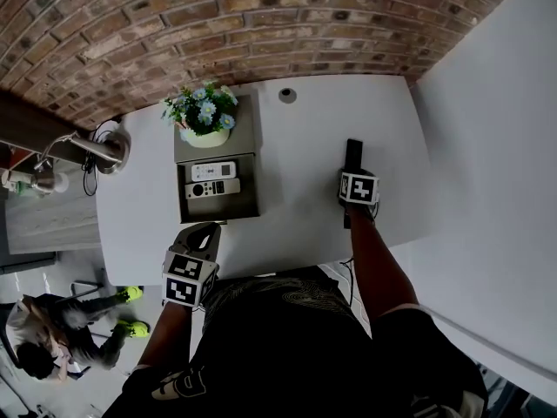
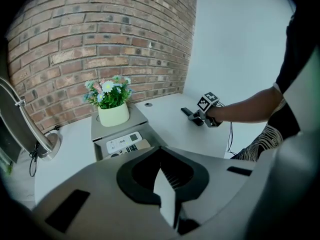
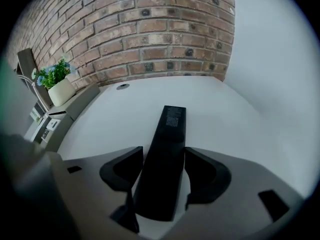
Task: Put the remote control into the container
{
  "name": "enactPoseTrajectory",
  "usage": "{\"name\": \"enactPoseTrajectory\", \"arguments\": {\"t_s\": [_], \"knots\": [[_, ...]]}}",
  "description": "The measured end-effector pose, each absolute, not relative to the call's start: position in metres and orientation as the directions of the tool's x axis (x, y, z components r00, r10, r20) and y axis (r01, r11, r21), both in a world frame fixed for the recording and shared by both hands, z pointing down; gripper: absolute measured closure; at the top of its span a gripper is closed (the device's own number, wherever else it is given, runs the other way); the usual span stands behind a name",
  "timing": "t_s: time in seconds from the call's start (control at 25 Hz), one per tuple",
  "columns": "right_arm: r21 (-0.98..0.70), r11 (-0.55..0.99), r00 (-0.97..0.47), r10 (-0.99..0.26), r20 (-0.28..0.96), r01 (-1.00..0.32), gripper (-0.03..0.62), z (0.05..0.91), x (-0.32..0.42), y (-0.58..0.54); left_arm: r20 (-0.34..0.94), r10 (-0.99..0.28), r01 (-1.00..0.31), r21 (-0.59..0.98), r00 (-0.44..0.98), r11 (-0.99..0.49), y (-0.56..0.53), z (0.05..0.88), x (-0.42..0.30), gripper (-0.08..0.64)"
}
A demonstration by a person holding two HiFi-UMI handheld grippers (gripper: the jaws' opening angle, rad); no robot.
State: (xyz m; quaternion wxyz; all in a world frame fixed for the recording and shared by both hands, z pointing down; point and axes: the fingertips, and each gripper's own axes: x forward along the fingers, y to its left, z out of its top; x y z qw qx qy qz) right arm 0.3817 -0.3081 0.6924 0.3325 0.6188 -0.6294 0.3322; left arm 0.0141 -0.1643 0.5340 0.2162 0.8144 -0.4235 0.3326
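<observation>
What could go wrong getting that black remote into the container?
The right gripper straddles the black remote near one end, jaws open: gripped there, the long end may sag or twist. The container already holds two remotes, so it may land on them or bump the plant.

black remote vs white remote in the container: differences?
Colour: the black remote is dark all over, the white remote pale.
Place: the black remote lies on the table between the open jaws of the right gripper; the white remote lies inside the container.
Pose: the black remote points away from the person, the white remote lies crosswise.
Size: the black remote looks longer and slimmer.
Both lie flat.
</observation>
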Motion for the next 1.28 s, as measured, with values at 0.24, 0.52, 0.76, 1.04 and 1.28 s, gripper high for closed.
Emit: {"name": "enactPoseTrajectory", "arguments": {"t_s": [0.24, 0.52, 0.76, 1.04, 1.28], "knots": [[-0.044, 0.000, -0.036, -0.559, 0.828, -0.999, 0.347, 0.693, 0.384, -0.309, 0.724, -0.551, -0.846, 0.084, 0.415, -0.526, -0.165, 0.536, 0.012, 0.552], [-0.090, -0.005, -0.072, -0.572, 0.817, -0.996, 0.351, 0.688, 0.382, -0.308, 0.715, -0.556, -0.844, 0.090, 0.425, -0.529, -0.168, 0.532, 0.008, 0.552], [-0.117, 0.039, -0.116, -0.612, 0.782, -0.992, 0.351, 0.665, 0.359, -0.297, 0.704, -0.558, -0.837, 0.094, 0.438, -0.539, -0.171, 0.527, -0.001, 0.552], [-0.139, 0.119, -0.183, -0.639, 0.747, -0.983, 0.351, 0.638, 0.311, -0.280, 0.690, -0.559, -0.823, 0.095, 0.460, -0.560, -0.168, 0.523, -0.016, 0.552], [-0.151, 0.194, -0.241, -0.633, 0.736, -0.969, 0.351, 0.626, 0.266, -0.264, 0.682, -0.559, -0.819, 0.103, 0.471, -0.564, -0.158, 0.525, -0.035, 0.552]]}}
